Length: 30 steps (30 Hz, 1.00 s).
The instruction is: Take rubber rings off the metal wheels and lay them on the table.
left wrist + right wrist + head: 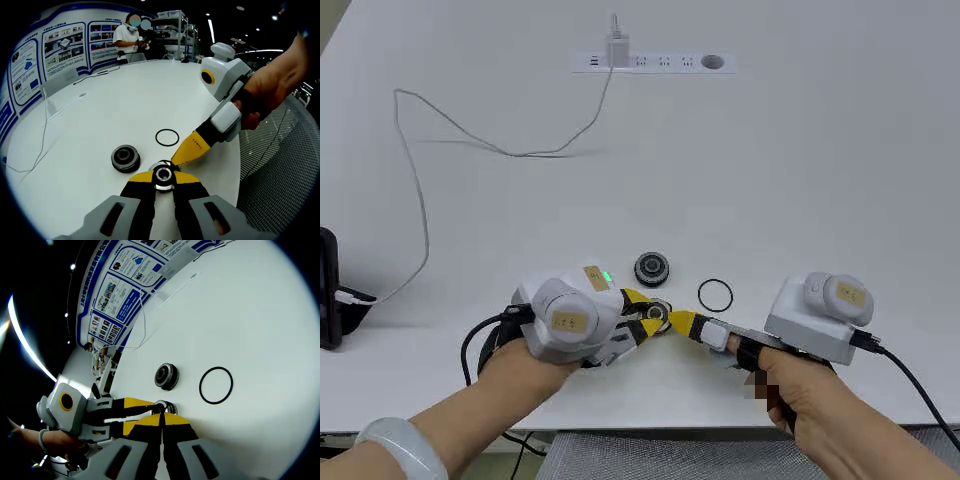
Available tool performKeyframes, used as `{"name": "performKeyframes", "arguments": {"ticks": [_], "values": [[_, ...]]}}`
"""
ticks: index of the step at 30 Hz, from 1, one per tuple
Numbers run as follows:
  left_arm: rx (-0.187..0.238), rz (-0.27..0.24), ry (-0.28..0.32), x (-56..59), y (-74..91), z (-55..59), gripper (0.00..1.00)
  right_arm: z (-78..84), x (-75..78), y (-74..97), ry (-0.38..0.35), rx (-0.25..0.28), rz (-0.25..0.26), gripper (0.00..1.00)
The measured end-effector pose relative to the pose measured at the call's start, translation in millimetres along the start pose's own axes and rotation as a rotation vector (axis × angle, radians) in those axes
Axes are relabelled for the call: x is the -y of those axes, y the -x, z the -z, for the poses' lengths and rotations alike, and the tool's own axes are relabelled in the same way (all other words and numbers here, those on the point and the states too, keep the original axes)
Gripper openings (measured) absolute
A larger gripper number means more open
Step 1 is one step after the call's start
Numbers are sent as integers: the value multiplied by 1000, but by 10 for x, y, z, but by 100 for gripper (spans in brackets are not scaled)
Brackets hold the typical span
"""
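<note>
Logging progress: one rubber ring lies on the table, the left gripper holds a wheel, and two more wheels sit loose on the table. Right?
No: one loose wheel sits on the table, not two, as the head view shows. The rubber ring and the left gripper holding a wheel are right.

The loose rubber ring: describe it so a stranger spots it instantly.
On the white table, find the power strip at the back, then come forward to the dark wheel standing alone. Just right of it lies the ring: a thin, flat black hoop, empty inside, unlike the thick wheel.
</note>
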<state>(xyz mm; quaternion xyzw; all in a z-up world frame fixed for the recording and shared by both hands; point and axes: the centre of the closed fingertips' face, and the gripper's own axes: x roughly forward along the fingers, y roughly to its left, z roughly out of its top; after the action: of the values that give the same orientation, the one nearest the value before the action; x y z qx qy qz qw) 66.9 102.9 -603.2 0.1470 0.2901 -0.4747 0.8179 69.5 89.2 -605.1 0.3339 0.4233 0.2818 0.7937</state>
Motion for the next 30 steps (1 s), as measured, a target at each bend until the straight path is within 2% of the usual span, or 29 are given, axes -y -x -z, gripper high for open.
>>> {"name": "performKeyframes", "arguments": {"ticks": [17,23,30], "values": [[5,-1,4,3,-1,-5,13,4,-51,-13,-5,0,-16,1],[6,-1,4,3,0,-5,13,12,-146,-32,-11,-1,-41,1],[7,0,4,-1,0,-3,13,-1,-149,-2,-13,-1,-52,1]]}}
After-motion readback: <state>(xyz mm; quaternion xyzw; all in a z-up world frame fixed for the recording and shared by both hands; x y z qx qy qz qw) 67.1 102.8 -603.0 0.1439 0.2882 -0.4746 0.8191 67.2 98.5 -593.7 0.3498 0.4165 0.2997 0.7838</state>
